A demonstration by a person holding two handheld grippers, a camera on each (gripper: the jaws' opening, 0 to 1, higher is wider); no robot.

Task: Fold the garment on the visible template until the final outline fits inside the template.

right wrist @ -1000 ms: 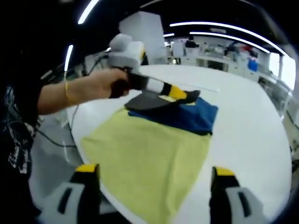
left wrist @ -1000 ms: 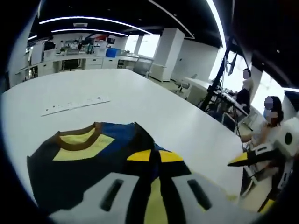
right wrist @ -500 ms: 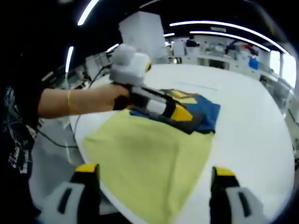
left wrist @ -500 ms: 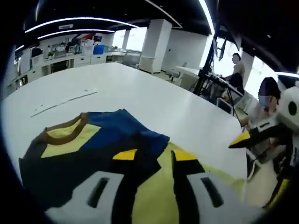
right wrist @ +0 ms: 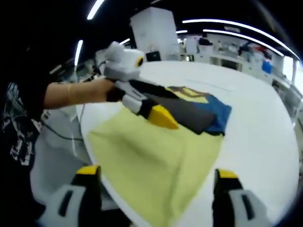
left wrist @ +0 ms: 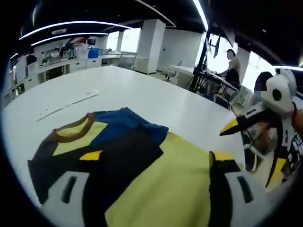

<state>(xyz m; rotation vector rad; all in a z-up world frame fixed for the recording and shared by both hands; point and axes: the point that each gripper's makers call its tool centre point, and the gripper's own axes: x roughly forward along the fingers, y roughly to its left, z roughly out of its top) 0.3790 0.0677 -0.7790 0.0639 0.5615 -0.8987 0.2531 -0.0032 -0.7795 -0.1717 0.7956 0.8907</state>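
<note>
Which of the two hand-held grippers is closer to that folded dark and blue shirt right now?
Left. The left hand-held gripper hovers open right over the shirt, at its edge by the yellow cloth. The right hand-held gripper is open, back at the cloth's near edge.

A broad white table [left wrist: 142,101] carries a flat yellow cloth template [right wrist: 156,161] near its edge, with a folded dark grey, blue and yellow garment with a brown collar [left wrist: 102,146] lying across the template's far part and a thin pale strip [left wrist: 66,105] lying well beyond it.
</note>
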